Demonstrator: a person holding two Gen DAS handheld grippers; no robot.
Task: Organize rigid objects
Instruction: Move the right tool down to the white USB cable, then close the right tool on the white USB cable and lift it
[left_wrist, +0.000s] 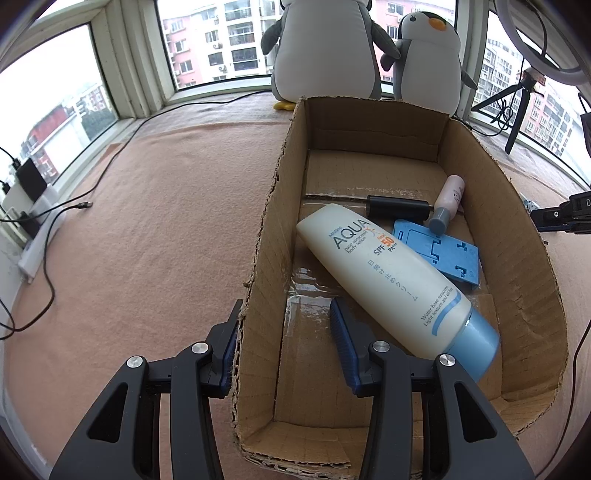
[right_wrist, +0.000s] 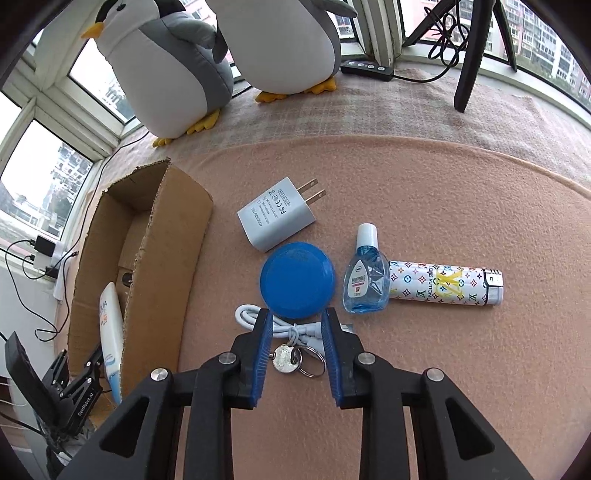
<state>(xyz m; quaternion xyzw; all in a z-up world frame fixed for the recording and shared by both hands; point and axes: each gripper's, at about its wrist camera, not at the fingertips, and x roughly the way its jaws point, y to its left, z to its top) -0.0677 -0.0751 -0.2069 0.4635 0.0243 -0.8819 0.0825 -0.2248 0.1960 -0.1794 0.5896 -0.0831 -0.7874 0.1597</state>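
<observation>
Blue-padded right hand-held gripper (right_wrist: 295, 350), spread, straddles a coiled white cable (right_wrist: 280, 326) lying crosswise just before a blue disc (right_wrist: 297, 279) — keys (right_wrist: 291, 360) beneath; left hand-held gripper (left_wrist: 284, 343), spread, straddles the cardboard box (left_wrist: 258, 258) wall — sunscreen tube (left_wrist: 388, 280) inside, open cloth rightward.

Left claw (left_wrist: 284, 343) sits low centre of the left wrist frame, jaws spread wide, blue pads facing each other, nothing gripped. Right claw (right_wrist: 297, 345) sits lower centre of the right wrist frame, jaws also parted, blue pads angled inward, nothing clamped. The left claw also shows at lower left of the right wrist frame.
</observation>
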